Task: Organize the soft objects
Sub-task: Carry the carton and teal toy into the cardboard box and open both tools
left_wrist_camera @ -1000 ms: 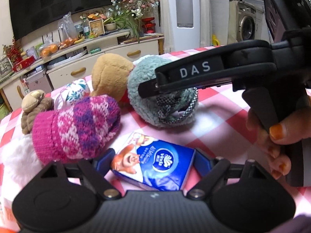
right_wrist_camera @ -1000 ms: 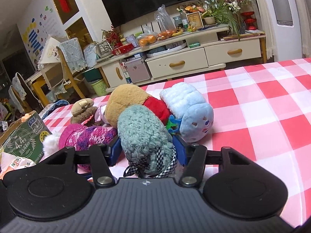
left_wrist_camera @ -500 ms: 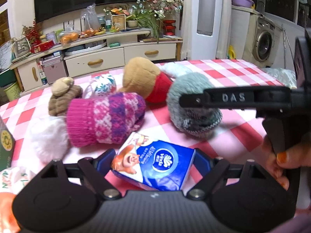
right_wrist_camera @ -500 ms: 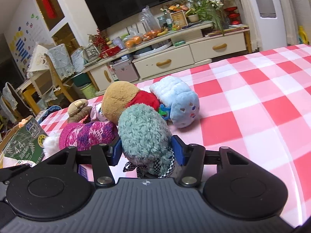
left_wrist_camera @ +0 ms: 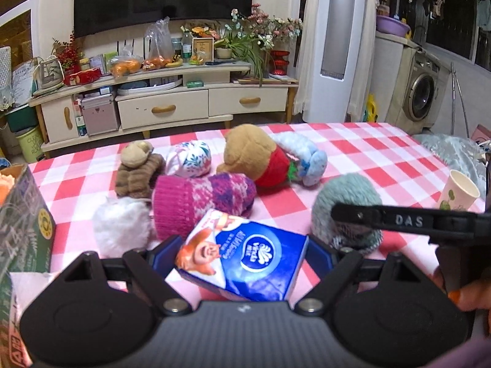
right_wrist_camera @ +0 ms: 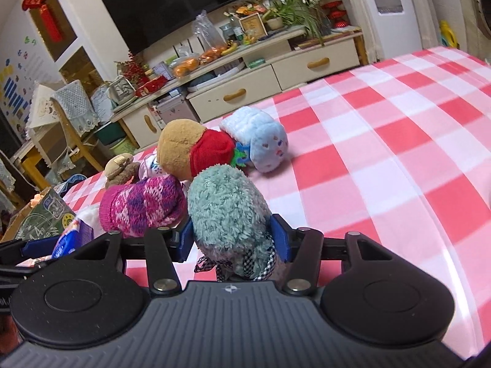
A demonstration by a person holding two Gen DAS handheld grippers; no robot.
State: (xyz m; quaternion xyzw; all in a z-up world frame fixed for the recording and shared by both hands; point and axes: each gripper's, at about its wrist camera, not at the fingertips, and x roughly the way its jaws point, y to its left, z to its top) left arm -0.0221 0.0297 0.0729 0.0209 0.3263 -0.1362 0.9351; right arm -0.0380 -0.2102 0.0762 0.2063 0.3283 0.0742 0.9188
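Observation:
My left gripper is shut on a blue tissue pack and holds it above the red-checked table. My right gripper is shut on a fuzzy teal slipper, which also shows in the left wrist view at the right. Behind lie a pink knit hat with a white pompom, a tan plush with red collar, a light blue plush, a floral ball and a brown plush.
A green cardboard box stands at the table's left edge. A paper cup stands at the right. A TV cabinet is beyond the table. The checked cloth stretches bare to the right.
Both grippers have pulled back and up from the pile, still holding their items. The teal slipper has moved right, away from the other soft toys.

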